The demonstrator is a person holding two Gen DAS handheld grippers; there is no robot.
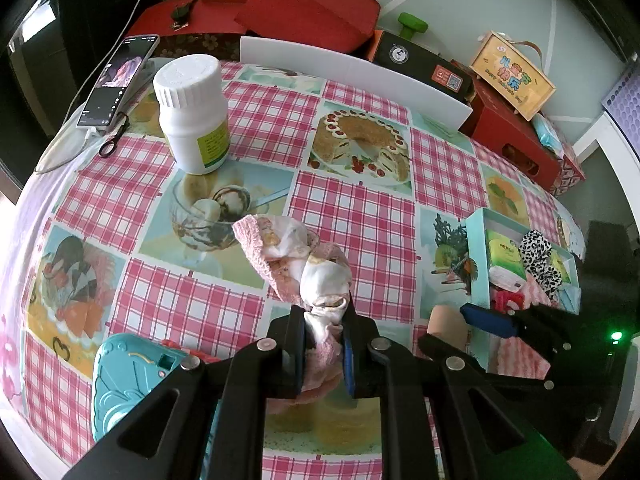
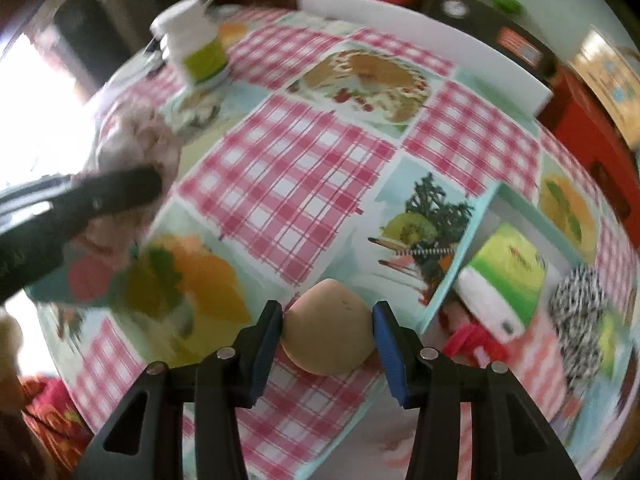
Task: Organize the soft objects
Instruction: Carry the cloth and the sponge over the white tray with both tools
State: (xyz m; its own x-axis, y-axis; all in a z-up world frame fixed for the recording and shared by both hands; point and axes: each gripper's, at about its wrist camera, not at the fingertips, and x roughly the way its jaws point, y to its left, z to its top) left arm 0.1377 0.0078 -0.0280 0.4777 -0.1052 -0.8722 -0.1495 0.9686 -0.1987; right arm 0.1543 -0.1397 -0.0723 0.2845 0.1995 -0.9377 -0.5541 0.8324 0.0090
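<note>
My left gripper is shut on a pink and white crumpled cloth and holds it above the checked tablecloth. My right gripper is shut on a beige soft sponge ball, just left of a light-blue open box. In the left wrist view the right gripper and the ball sit at the near edge of that box. The box holds a green tissue pack, a leopard-print piece and a red item. The right wrist view is blurred.
A white bottle stands at the far left, next to a phone with its cable. A white board, red bags and boxes line the back. A teal toy lies near left.
</note>
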